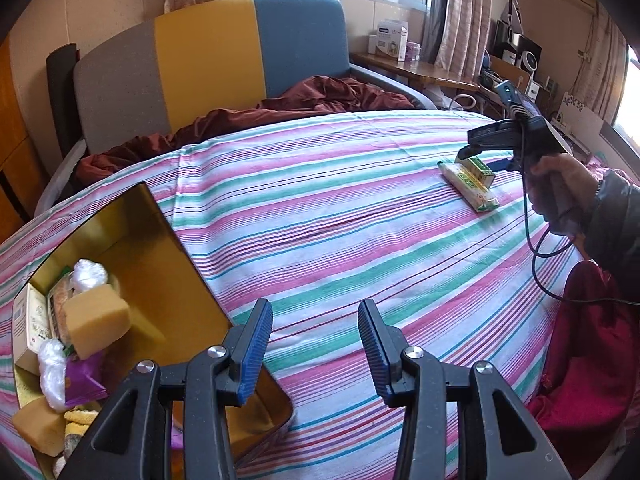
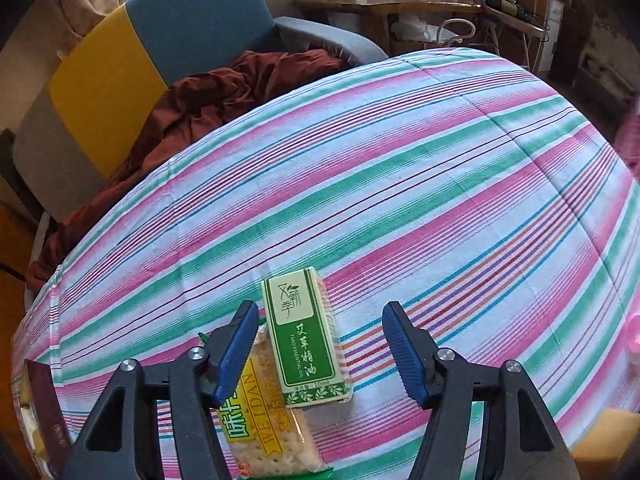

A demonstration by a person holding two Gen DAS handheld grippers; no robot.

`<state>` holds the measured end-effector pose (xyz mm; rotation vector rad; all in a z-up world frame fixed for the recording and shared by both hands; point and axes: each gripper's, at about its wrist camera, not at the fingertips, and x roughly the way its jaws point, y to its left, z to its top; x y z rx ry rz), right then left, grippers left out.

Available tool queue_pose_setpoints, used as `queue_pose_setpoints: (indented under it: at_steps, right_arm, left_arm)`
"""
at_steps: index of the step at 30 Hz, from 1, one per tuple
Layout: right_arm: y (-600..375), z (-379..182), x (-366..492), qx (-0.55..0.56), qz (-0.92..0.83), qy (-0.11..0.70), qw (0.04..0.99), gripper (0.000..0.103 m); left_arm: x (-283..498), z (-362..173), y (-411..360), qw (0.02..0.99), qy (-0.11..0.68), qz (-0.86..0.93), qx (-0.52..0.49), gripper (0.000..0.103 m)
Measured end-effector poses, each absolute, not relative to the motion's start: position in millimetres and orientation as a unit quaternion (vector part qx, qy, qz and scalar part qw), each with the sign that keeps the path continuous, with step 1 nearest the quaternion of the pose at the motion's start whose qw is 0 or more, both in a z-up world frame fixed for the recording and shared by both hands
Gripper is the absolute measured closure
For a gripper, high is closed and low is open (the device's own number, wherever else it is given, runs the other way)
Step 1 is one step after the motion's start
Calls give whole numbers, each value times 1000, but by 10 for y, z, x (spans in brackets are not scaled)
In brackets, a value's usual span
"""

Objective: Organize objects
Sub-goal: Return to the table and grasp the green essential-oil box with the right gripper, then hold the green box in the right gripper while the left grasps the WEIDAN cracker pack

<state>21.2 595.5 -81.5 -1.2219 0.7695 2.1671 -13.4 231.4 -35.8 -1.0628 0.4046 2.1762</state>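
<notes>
A small green box [image 2: 308, 336] lies on the striped bedsheet [image 2: 400, 200], leaning on a yellow cracker packet [image 2: 268, 420]. My right gripper [image 2: 322, 354] stands open astride the box; a clear gap shows at the right pad, and the left pad hovers over the packet. In the left wrist view the same right gripper [image 1: 480, 156] sits over the green box [image 1: 478, 168] and cracker packet [image 1: 474, 190], held by a person's hand [image 1: 560, 184]. My left gripper [image 1: 316, 352] is open with nothing between its fingers, beside a gold tin [image 1: 160, 264] holding sponges, packets and a carton.
A rust-brown blanket [image 1: 248, 120] is bunched at the bed's far side against a grey, yellow and blue headboard [image 1: 208, 64]. A red cloth [image 1: 580, 340] lies at the right edge. A yellow sponge [image 2: 608, 436] rests near the right. A cluttered wooden table [image 2: 384, 0] stands behind.
</notes>
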Motion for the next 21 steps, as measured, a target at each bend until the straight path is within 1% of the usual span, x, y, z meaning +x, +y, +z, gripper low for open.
queue_pose_setpoints:
  at_steps: [1,2,3,9,13,18,21]
  right_arm:
    - [5944,-838,194,-456,803,279,263,42]
    - [5929,-862,180,-461,803,272,262,59]
    - [5918,-866,183,-464,803,265,263,70]
    - [6043,-610,447,-418,811,284,294,71]
    - [6012,-485,529,-410,815,263,312,71]
    - [6024,-346,536,-393,823,258,318,71]
    - [6079,-300,579,-379,825,272,320,71]
  left_arm:
    - [-130,-366,2357,339,157,832,-409,58]
    - [-136,-367,2390,342,158,830,-410,58]
    - [-129,-365,2434,346,158,828,-411,58]
    - [-159,-342,2849,383,144,809,-423,58]
    - [-269,-402,3276,403,137,790,-441,58]
    - [-380,-474,3888,429,127,765,-463,58]
    - [-402,-532,4249,436,134,755,-471,58]
